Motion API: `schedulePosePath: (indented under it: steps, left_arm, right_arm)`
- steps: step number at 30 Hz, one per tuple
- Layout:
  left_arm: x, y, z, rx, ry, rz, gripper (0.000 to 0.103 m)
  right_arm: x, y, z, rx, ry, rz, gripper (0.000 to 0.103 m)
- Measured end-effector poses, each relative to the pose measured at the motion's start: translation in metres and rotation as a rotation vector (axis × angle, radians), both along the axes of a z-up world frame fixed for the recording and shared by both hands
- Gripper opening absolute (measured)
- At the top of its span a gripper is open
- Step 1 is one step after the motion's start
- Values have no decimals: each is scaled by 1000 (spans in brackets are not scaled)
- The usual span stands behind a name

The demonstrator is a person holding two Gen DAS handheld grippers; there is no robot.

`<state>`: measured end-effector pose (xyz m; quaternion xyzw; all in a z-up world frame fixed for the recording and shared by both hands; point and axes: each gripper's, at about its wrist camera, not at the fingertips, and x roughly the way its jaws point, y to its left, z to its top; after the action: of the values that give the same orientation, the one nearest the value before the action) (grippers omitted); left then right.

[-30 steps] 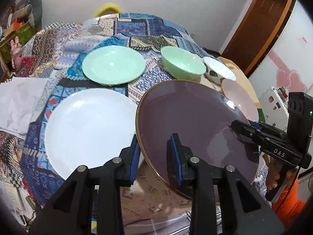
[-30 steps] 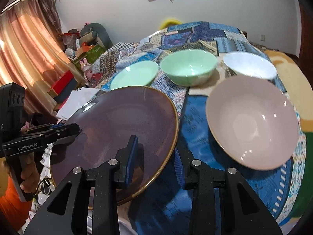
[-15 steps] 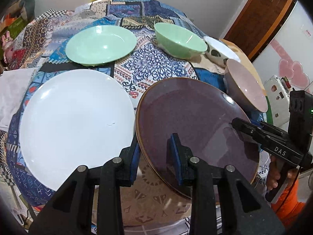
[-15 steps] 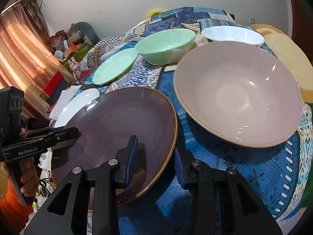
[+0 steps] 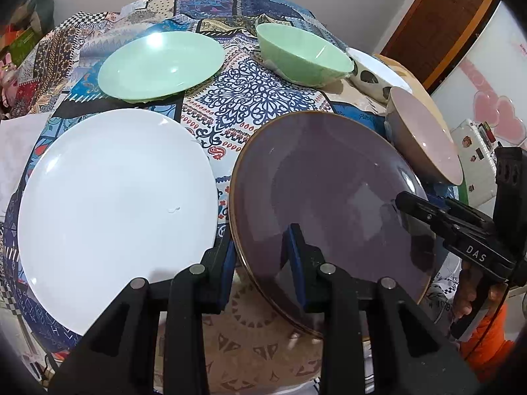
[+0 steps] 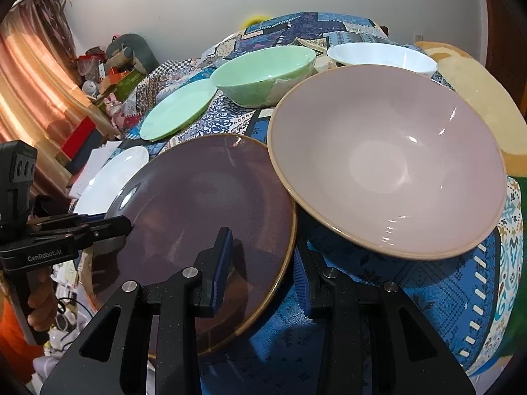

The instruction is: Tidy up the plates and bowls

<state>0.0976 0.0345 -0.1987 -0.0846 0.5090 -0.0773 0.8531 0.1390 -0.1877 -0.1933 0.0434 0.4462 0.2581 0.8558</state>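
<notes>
So both my grippers are on the purple plate (image 5: 329,194) at once. My left gripper (image 5: 262,256) is clamped on its near-left rim, one blue pad under the edge and the other on top of the plate's face. My right gripper (image 6: 260,263) has the opposite rim pinched the same way, one finger over the plate and one outside below the gold edge. You can see each gripper poking in from the side in the other one's camera, biting the far rim.

The plate is tilted and sits at the near edge of the table, over the patterned cloth (image 5: 260,98). Just to its left lies the white plate (image 5: 115,204), close beside it but I can't tell if they touch. On its right the pink bowl (image 6: 388,161) is right up against it, its rim overlapping the plate's edge in my right view. Further back are the green plate (image 5: 161,65), the green bowl (image 5: 303,52) and a white bowl (image 6: 382,54).
</notes>
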Motion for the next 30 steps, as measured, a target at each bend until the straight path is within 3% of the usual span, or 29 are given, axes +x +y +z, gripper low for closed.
schedulePosePath:
  steps: [11, 21, 30]
  left_arm:
    - [-17, 2, 15, 40, -50, 6, 30]
    - [-48, 27, 47, 55, -146, 88, 31]
    - [-77, 75, 65, 120, -236, 242, 57]
  right_arm:
    - [-8, 0, 10, -65, -23, -1, 34]
    - [-22, 3, 39, -65, -95, -3, 36]
    - [-21, 41, 61, -52, -164, 64, 50]
